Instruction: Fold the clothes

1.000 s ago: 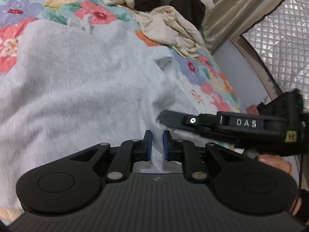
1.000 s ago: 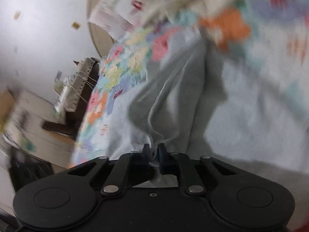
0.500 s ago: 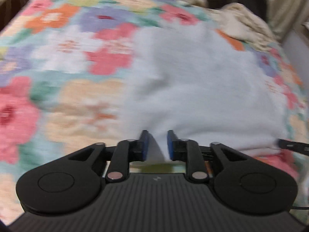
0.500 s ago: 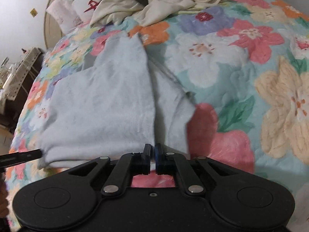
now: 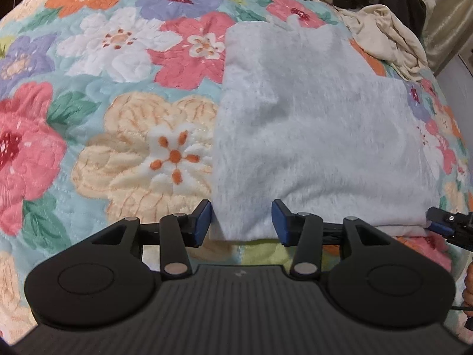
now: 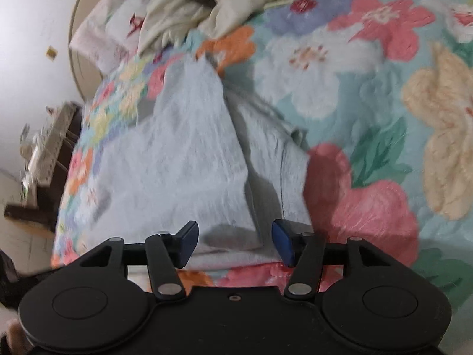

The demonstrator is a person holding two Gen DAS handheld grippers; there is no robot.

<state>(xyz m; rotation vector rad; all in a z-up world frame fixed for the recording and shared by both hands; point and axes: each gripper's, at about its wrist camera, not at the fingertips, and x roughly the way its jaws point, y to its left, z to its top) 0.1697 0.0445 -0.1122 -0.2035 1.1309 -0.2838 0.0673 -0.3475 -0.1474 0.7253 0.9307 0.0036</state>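
Half a second ago both pairs of jaws were nearly together at the near hem; now the left hand-held gripper (image 5: 241,218) and the right hand-held gripper (image 6: 235,241) each stand wide apart, holding nothing, with the light grey garment (image 5: 319,136) released. It lies folded flat on the floral quilt (image 5: 124,136) of the bed, its near edge just beyond the blue pads (image 5: 204,222). In the right wrist view motion blur smears the garment (image 6: 177,165) — one layer overlaps another, seams unclear. The cloth looks soft and fleecy, the quilt plush and stitched. Far off, a pile of cream and dark clothes (image 5: 381,20) is cut off by the frame.
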